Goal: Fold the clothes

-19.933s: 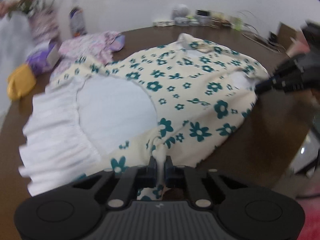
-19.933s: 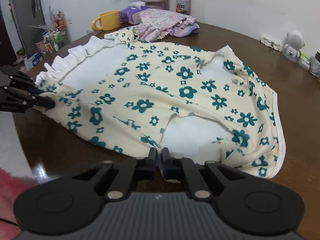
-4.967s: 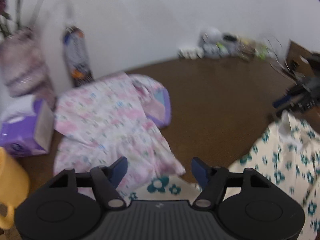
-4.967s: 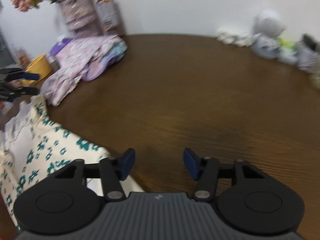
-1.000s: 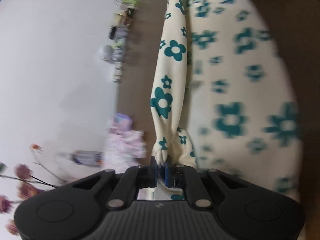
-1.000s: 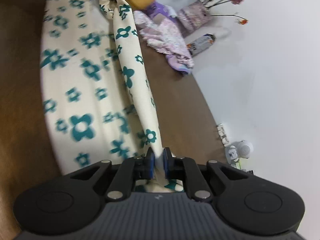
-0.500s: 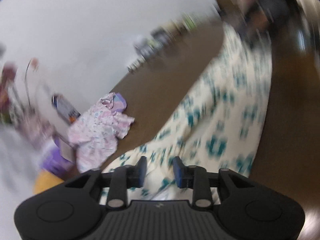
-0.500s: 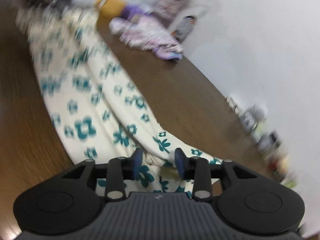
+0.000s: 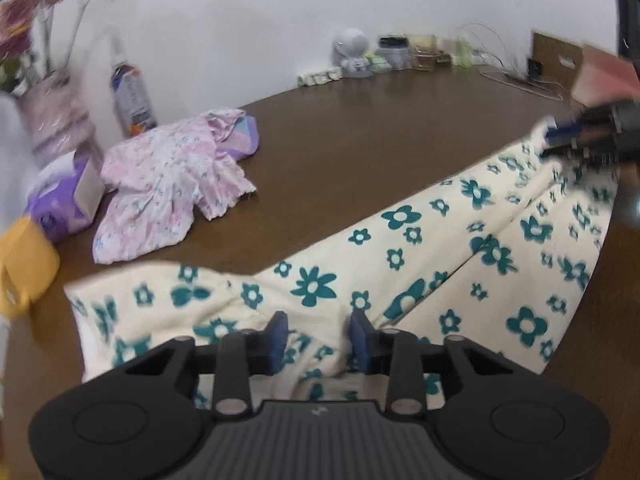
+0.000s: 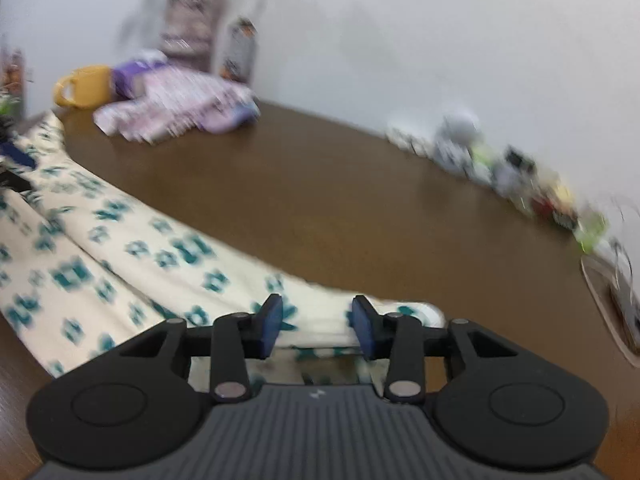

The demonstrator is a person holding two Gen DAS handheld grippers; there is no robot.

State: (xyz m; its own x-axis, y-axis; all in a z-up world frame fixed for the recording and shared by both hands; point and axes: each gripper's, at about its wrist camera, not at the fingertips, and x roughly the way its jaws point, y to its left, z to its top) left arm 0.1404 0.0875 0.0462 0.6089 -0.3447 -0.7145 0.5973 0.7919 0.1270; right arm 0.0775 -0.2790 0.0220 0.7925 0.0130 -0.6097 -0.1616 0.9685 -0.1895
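A cream garment with teal flowers (image 9: 440,264) lies on the brown table (image 9: 360,140) as a long strip folded lengthwise. My left gripper (image 9: 318,332) hovers over its left end; its jaws are closing, with cloth below them and nothing pinched between the pads. At the far right end of the strip the right gripper (image 9: 580,136) shows as a blur. In the right wrist view my right gripper (image 10: 316,316) stands open just above the garment's (image 10: 120,248) right end, holding nothing. The left gripper (image 10: 12,160) is at that view's left edge.
A crumpled pink garment (image 9: 172,176) lies at the back left beside a purple tissue pack (image 9: 64,196), a yellow mug (image 9: 24,264), a bottle (image 9: 130,96) and a vase (image 9: 56,120). Small items (image 9: 360,56) line the wall. Bare table (image 10: 340,200) stretches beyond the strip.
Both grippers let go of the garment's folded edge and opened. Both wrists rolled back upright and lifted a little. The garment now rests flat on the table.
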